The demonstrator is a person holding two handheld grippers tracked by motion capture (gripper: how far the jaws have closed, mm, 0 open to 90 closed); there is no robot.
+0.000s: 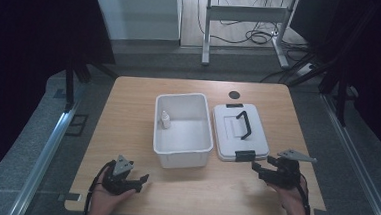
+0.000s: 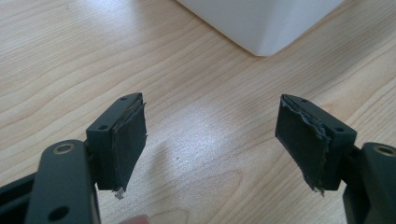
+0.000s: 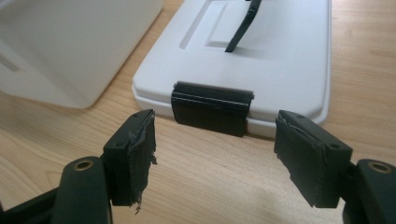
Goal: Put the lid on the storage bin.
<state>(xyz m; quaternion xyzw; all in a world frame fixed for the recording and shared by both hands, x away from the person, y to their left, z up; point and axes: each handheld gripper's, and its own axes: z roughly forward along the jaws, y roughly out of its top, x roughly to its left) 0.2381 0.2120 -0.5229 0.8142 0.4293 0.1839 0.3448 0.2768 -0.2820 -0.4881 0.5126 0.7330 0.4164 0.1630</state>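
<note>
Two hands are resting at the near edge of the wooden surface [image 1: 127, 133], each holding a gripper. On the left gripper [image 2: 210, 140] the jaws are standing wide apart and released, with bare wood between them — a corner of the white bin [image 2: 266, 23] is sitting ahead of them and slightly to their right, not touching. On the right gripper [image 3: 215, 154] the jaws are likewise gaping, gripping nothing. Just ahead of them the white lid [image 3: 280, 56] is lying flat on the surface, its black latch [image 3: 211, 108] facing the gap between the jaws, near but apart. Beyond the latch, the lid's black handle [image 3: 243, 23] is standing up. Inside the bin, a small white bottle [image 1: 165, 119] is standing against its left wall.
</note>
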